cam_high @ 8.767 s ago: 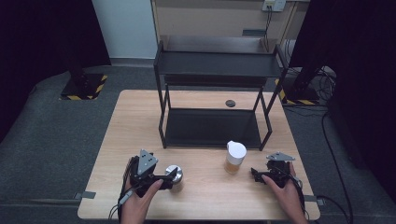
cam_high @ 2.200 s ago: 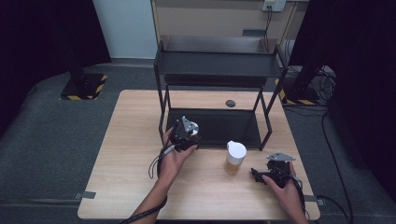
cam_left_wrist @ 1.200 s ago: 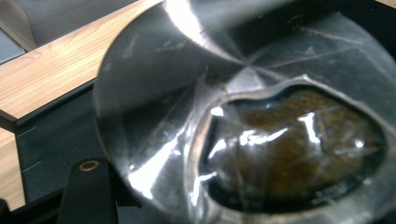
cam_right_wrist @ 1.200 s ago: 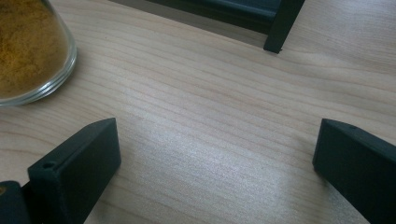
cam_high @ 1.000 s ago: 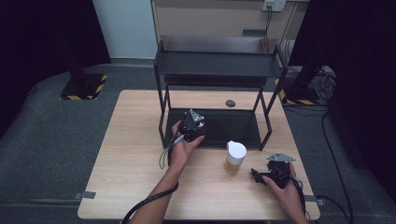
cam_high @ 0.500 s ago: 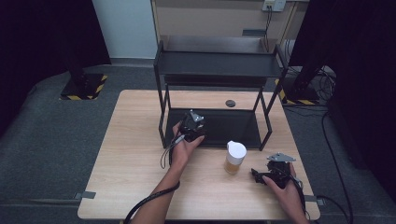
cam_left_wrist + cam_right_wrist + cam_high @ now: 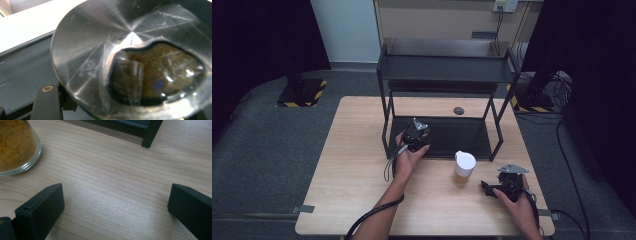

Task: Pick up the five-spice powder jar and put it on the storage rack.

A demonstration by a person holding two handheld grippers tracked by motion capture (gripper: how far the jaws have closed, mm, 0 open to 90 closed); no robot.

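Note:
My left gripper [image 7: 416, 133] is at the front left of the black rack's lower shelf [image 7: 452, 136], shut on a jar. The left gripper view shows that jar's silver lid [image 7: 95, 47] close up, with a clear window over brown contents, above the dark shelf; one black finger [image 7: 46, 102] shows at the lower left. My right gripper [image 7: 488, 187] rests on the table's front right with its jaws wide apart over bare wood [image 7: 115, 207]. A glass jar of yellow powder [image 7: 463, 169] with a white lid stands just left of it [image 7: 15, 145].
The black two-level rack [image 7: 447, 70] stands across the back half of the wooden table [image 7: 347, 190]. One rack leg [image 7: 151, 133] is planted ahead of my right gripper. A small dark round disc [image 7: 458, 110] lies on the table behind the lower shelf.
The left gripper carried the silver-lidded jar from the table's front left to the rack's lower shelf. Over the last second it has barely moved. The right gripper has stayed put.

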